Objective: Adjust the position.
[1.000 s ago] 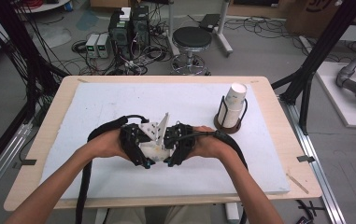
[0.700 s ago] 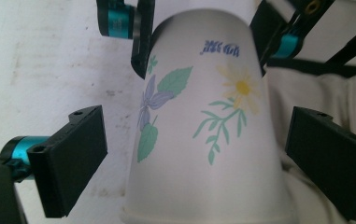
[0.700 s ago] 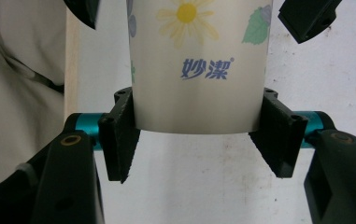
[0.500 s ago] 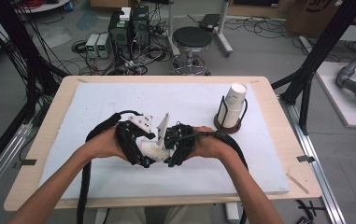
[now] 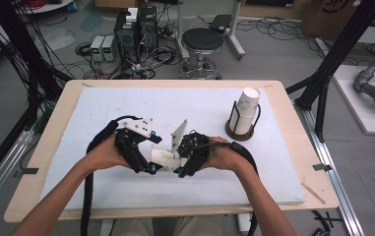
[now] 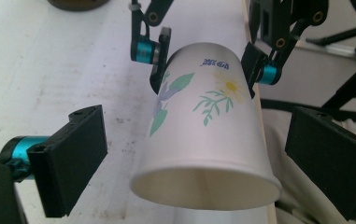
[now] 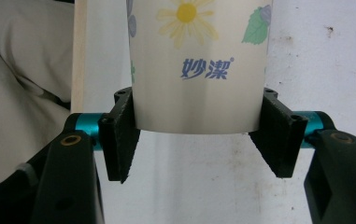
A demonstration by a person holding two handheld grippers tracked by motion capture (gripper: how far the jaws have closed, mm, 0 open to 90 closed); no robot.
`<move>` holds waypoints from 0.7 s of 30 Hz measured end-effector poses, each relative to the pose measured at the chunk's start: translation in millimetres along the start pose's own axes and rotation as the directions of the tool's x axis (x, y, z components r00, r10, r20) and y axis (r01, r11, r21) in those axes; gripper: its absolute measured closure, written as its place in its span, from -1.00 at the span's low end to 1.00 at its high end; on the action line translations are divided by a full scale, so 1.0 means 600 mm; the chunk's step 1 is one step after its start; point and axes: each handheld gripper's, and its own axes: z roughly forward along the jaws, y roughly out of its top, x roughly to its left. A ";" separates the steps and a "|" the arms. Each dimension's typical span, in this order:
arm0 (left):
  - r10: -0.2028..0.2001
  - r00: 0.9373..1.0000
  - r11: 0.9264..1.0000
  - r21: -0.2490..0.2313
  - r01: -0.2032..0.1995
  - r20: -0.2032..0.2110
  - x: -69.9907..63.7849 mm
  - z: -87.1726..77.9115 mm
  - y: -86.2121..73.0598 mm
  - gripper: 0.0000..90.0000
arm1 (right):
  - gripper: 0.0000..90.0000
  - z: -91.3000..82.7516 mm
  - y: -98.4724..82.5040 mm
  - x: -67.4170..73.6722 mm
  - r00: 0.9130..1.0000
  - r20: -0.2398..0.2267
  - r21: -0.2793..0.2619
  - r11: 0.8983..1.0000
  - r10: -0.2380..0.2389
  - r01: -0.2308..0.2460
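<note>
Across the white foam board (image 5: 126,191) covering the table (image 5: 52,147), at about six o'clock, both grippers meet over a paper cup (image 5: 164,157). Stacked cups in a wire holder (image 5: 243,120) stand at two o'clock. Right gripper (image 7: 198,140): jaws clamped on the cup's narrow base, holding it above the board. Left gripper (image 6: 196,156): jaws have just been opening and now stand wide on either side of the rim end, touching nothing. To complete the hand-over cleanly, the left should probably back straight off the rim without brushing it, while the right keeps light pressure so the thin wall is not crushed.
</note>
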 end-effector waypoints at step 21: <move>-0.030 1.000 0.979 -0.203 0.029 -0.003 0.002 -0.022 -0.041 -0.87 | -0.16 -0.015 -0.053 -0.001 0.996 0.012 -0.191 0.978 0.083 -0.079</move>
